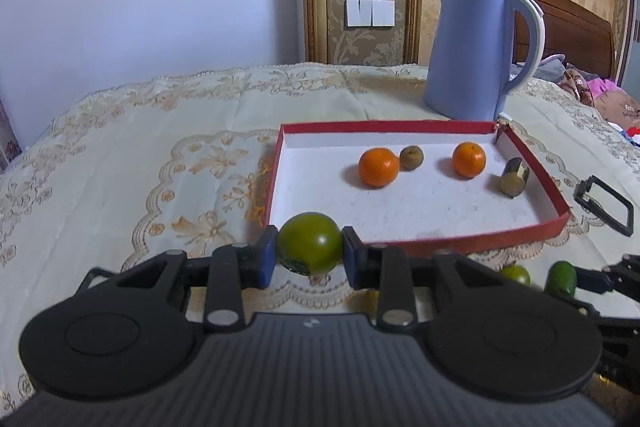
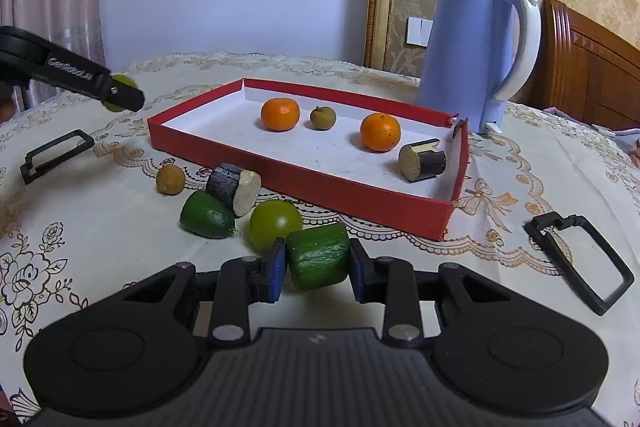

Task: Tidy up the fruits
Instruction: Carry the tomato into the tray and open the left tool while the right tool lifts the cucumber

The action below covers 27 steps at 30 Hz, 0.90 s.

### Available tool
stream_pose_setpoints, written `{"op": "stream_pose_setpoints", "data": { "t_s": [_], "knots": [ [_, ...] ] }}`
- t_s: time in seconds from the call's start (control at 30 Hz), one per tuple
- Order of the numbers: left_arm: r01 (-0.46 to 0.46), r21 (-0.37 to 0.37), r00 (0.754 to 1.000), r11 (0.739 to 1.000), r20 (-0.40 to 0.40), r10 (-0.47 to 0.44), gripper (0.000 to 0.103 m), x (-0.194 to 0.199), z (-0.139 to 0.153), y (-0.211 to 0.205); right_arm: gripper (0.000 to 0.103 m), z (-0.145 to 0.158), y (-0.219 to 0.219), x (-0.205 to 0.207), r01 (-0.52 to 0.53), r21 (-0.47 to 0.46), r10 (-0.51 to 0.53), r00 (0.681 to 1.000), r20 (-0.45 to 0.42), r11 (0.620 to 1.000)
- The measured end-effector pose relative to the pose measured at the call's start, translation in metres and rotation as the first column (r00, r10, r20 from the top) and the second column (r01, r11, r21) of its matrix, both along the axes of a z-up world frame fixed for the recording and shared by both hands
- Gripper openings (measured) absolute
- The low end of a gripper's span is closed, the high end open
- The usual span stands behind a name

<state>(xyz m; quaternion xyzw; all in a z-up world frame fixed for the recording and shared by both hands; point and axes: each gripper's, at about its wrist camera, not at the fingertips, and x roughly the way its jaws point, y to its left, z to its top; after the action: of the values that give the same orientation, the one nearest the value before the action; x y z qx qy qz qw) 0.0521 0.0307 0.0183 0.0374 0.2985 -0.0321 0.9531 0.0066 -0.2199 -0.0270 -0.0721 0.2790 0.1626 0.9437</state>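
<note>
A round green fruit [image 1: 310, 243] sits pinched between the blue pads of the left gripper [image 1: 309, 255], held above the lace-patterned tabletop [image 1: 132, 163] just short of the near wall of the red tray [image 1: 460, 243]. The right gripper [image 2: 318, 265] is clamped the same way on a stubby green cut piece [image 2: 318, 259], low over the cloth in front of the tray's long side. Both grippers point forward toward the tray, roughly level; from the right wrist view the left one [image 2: 120, 95] shows off to the far side, its fruit lifted clear of the cloth.

On the cloth just beyond the right gripper lie another round green fruit [image 2: 275, 223], touching or nearly touching the held piece, a green pointed fruit [image 2: 206, 215], a dark-skinned cut stub [image 2: 234, 189] leaning against it, and a small brown fruit [image 2: 170, 179] a little apart.

Inside the white-lined tray rest two oranges [image 2: 280, 113] [image 2: 380, 131], a small brown fruit [image 2: 322, 117] between them, and a dark-skinned stub [image 2: 422, 159] on its side near the corner.

A blue kettle [image 2: 476, 51] stands behind the tray's far corner. Two black rectangular frames [image 2: 580, 259] [image 2: 56, 155] lie on the cloth, one to each side.
</note>
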Motion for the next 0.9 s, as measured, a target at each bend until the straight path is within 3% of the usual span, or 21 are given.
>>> {"op": "stream_pose_setpoints", "data": {
  "t_s": [0.33,0.9],
  "knots": [
    [-0.033,0.057,0.999,0.998,0.008,0.033,0.03,0.049,-0.003,-0.025,0.031,0.006,-0.009,-0.007,0.032,0.024,-0.033,0.999,0.015,0.999],
    [-0.091,0.133,0.994,0.987,-0.044,0.098,0.031,0.115,-0.028,-0.038,0.031,0.012,-0.017,-0.011,0.056,0.034,-0.057,0.998,0.021,0.998]
  ]
}}
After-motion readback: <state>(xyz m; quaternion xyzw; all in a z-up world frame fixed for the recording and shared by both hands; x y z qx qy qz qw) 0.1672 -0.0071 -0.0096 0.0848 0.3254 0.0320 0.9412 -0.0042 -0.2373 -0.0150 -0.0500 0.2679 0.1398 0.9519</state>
